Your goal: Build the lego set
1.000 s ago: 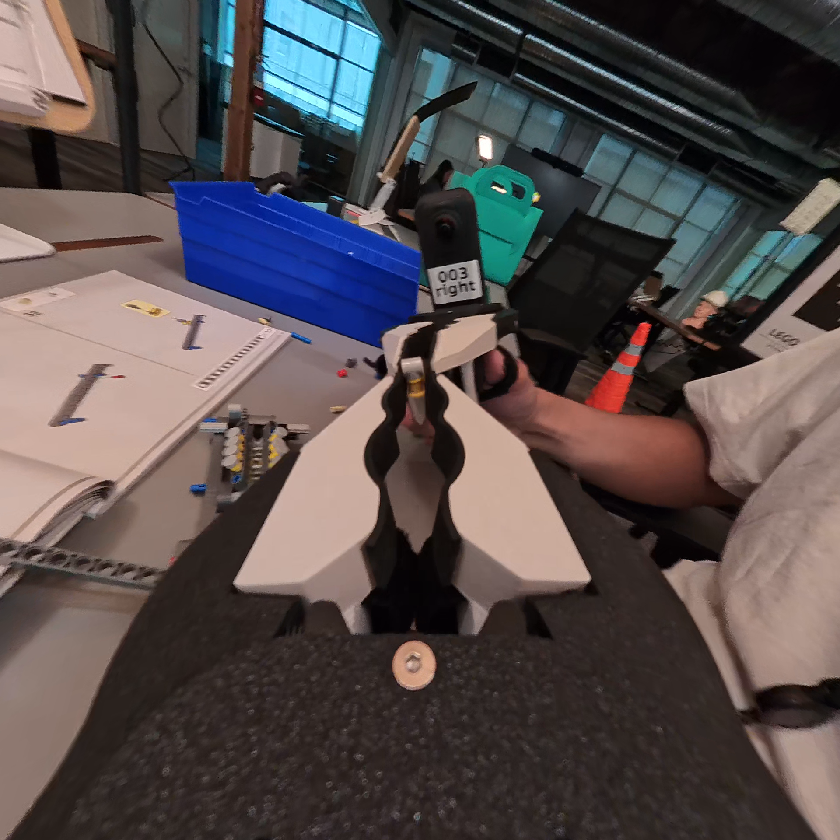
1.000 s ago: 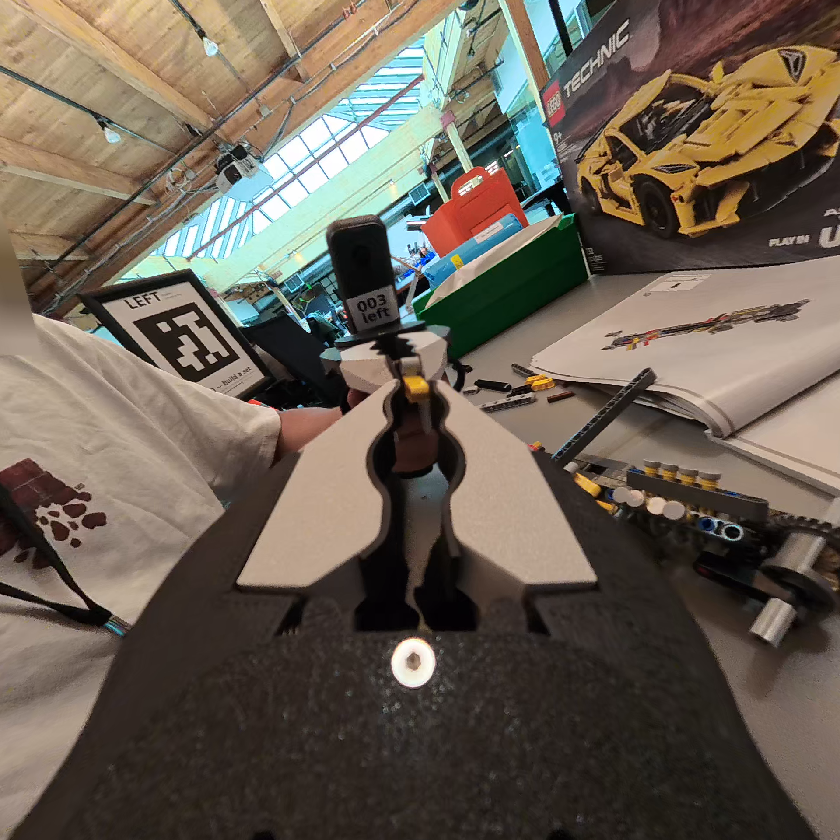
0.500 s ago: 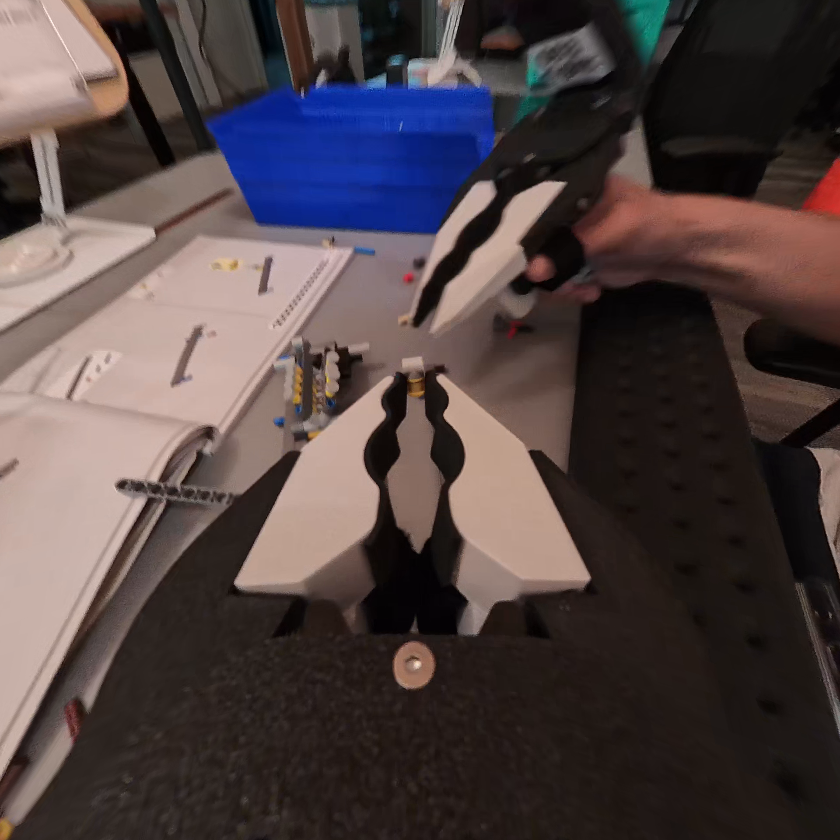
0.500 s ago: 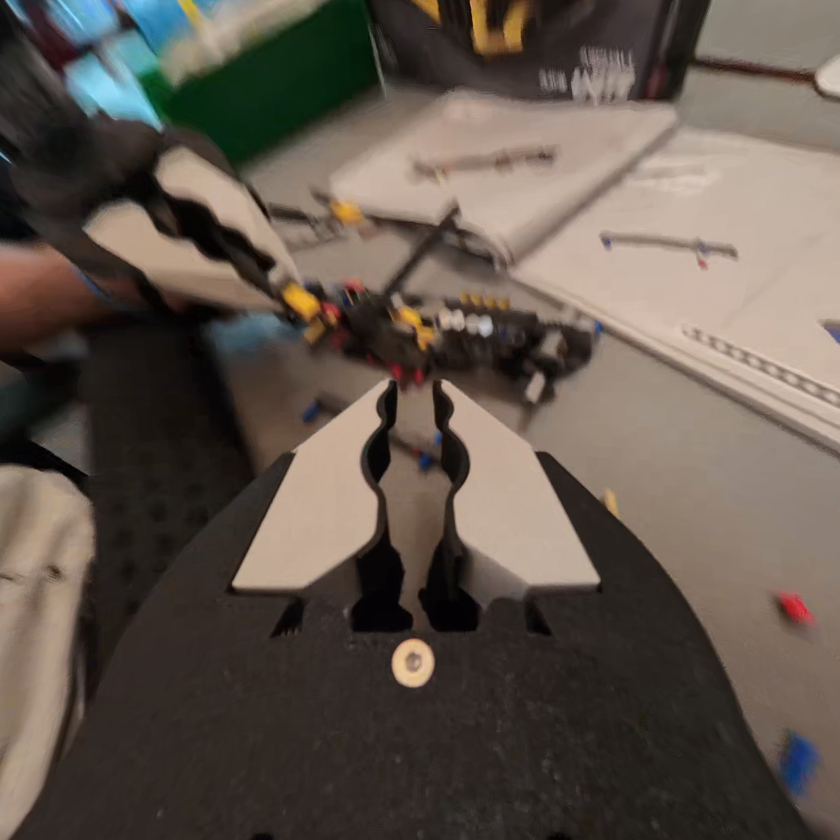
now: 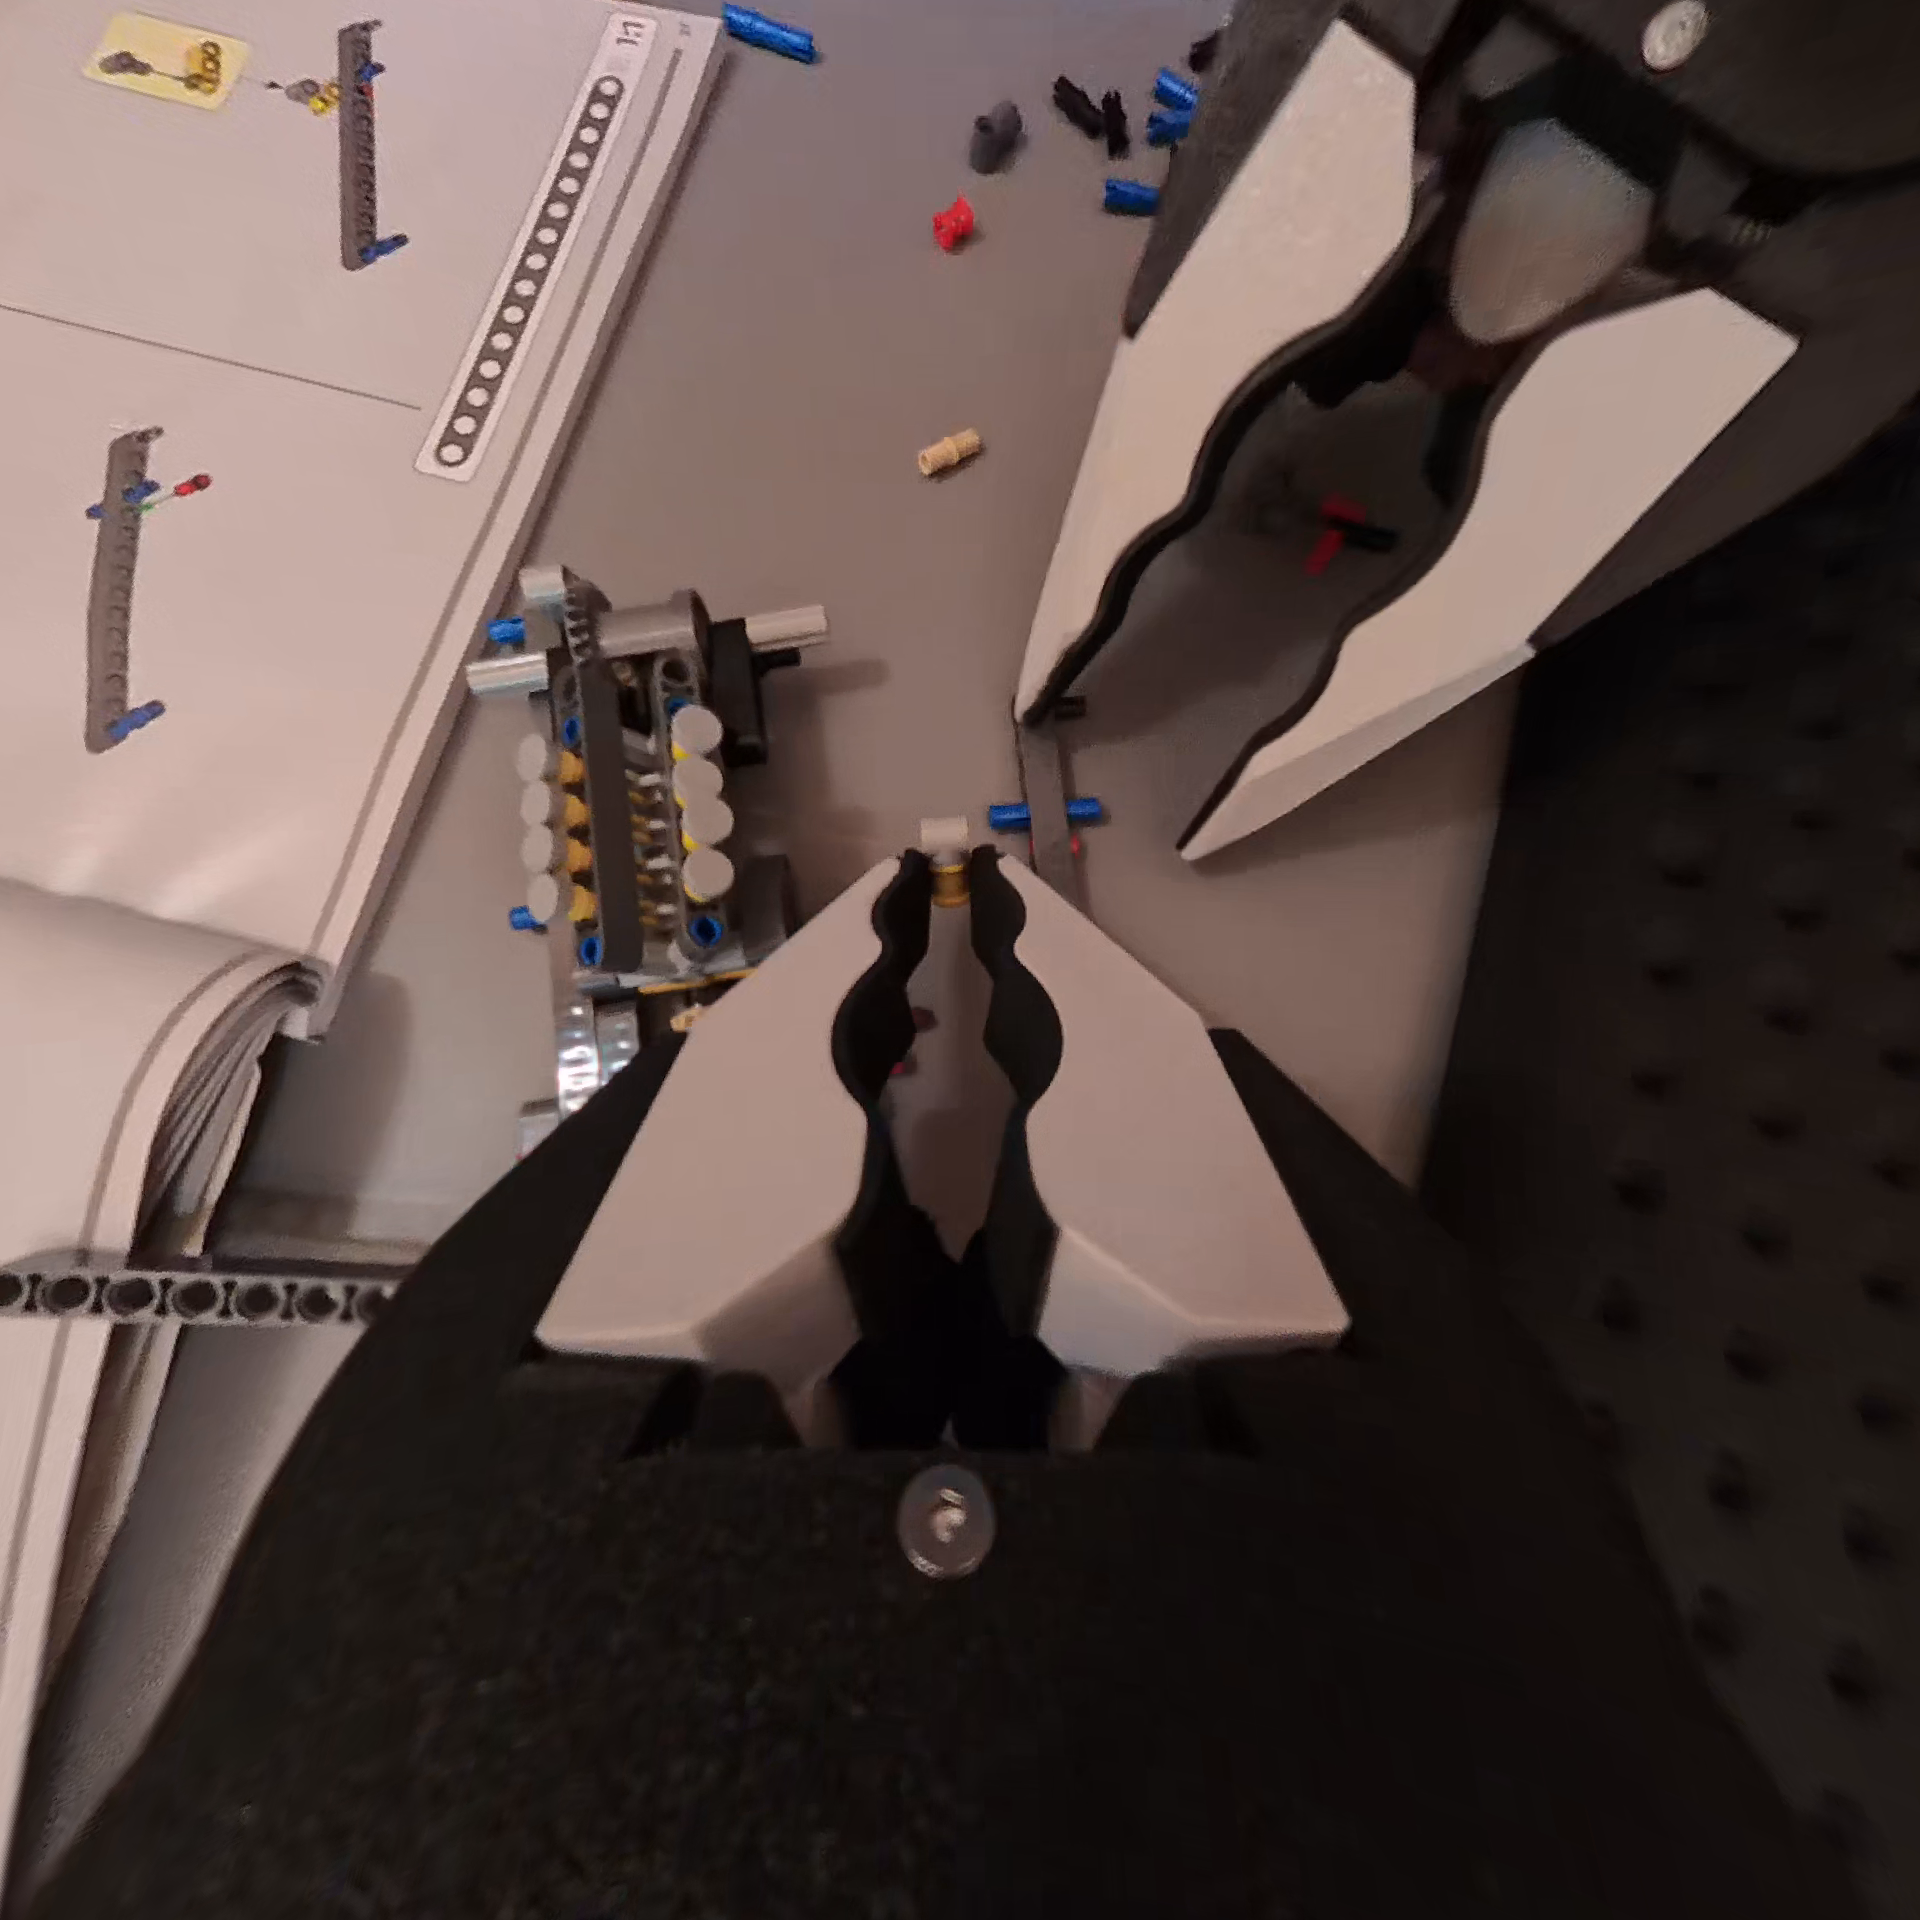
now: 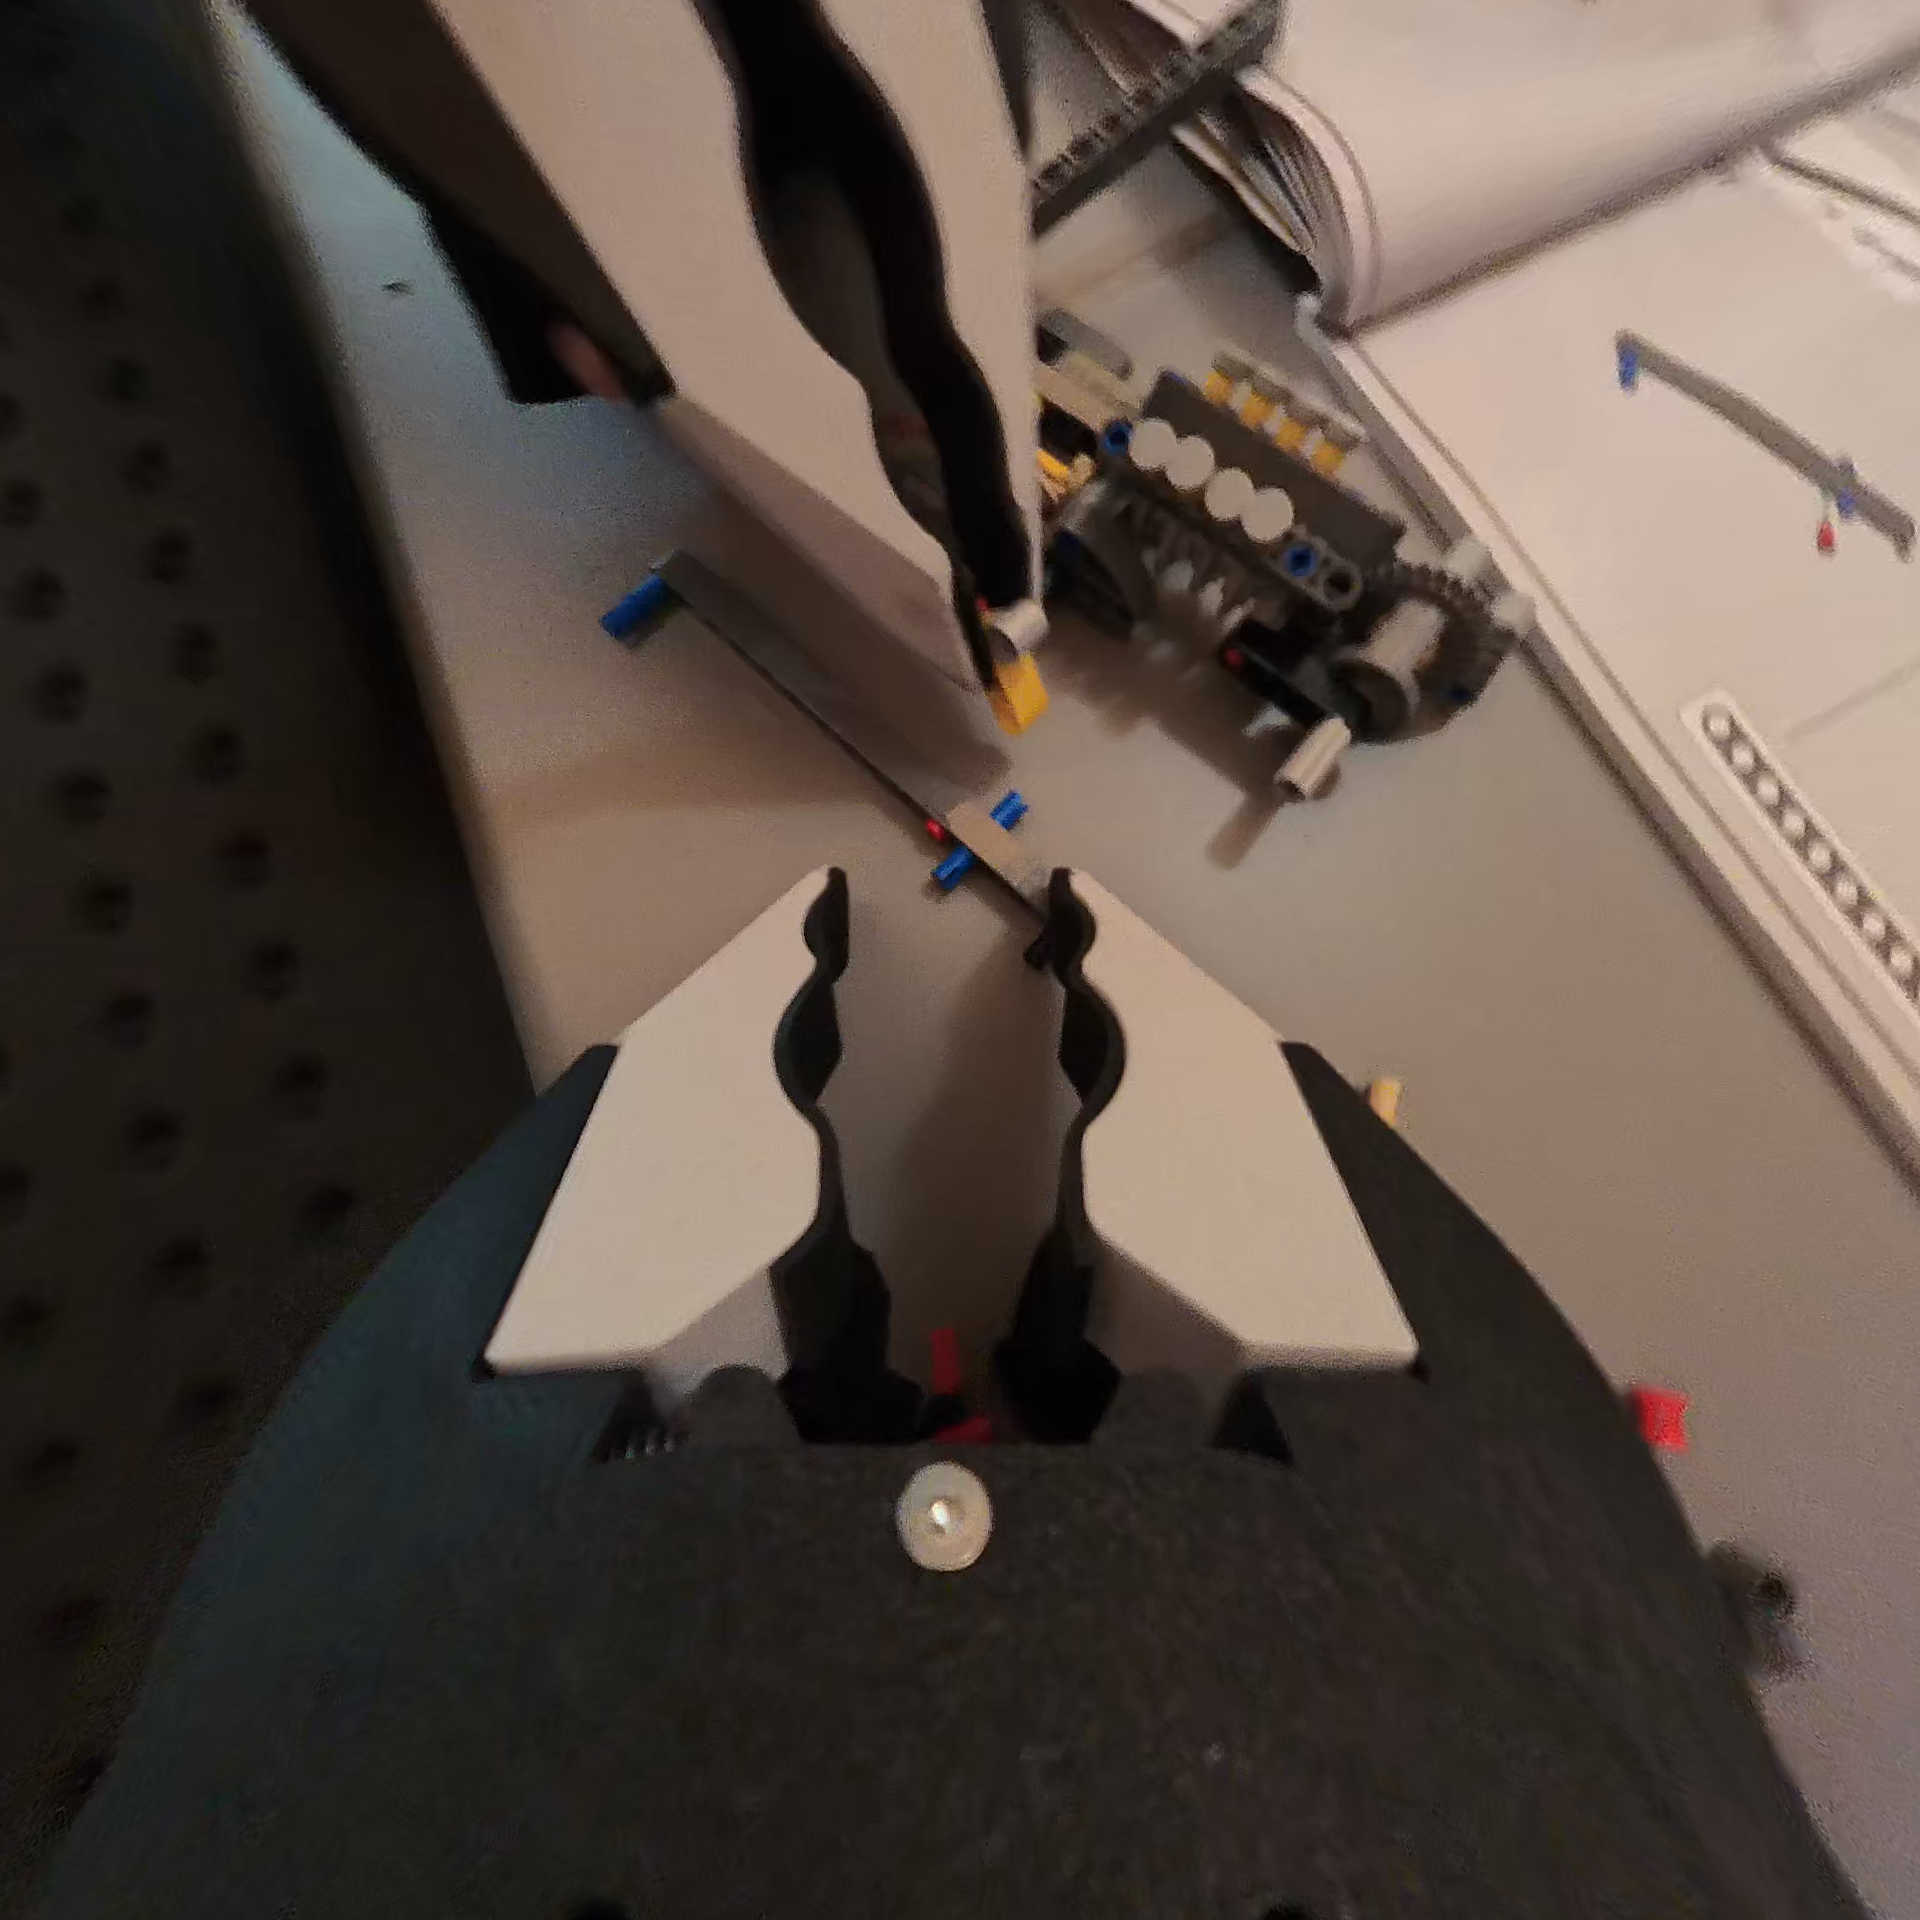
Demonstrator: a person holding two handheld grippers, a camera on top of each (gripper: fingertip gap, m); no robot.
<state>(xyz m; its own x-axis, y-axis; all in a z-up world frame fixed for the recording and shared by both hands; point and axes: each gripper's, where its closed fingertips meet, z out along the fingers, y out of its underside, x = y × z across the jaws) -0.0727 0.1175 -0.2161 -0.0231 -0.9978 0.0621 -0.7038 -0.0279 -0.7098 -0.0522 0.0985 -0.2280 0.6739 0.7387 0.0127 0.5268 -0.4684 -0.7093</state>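
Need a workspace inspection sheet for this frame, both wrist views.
Surface: grey tabletop, black perforated mat alongside.
Job's things: grey geared lego assembly; grey beam with blue pins; open instruction booklet.
Clutter: loose blue, red, tan and black pins; long grey holed beam.
Grippers: left gripper shut on small yellow-and-grey lego piece; right gripper open, empty.
Cables: nothing seen.
Surroundings: nothing seen.

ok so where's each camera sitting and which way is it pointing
Left wrist view: on the left gripper, facing down at the grey table; its fingers pinch a small yellow and grey piece.
Right wrist view: on the right gripper, facing down, jaws open.
Shared: the engine assembly, the beam with blue pins and each other's gripper.
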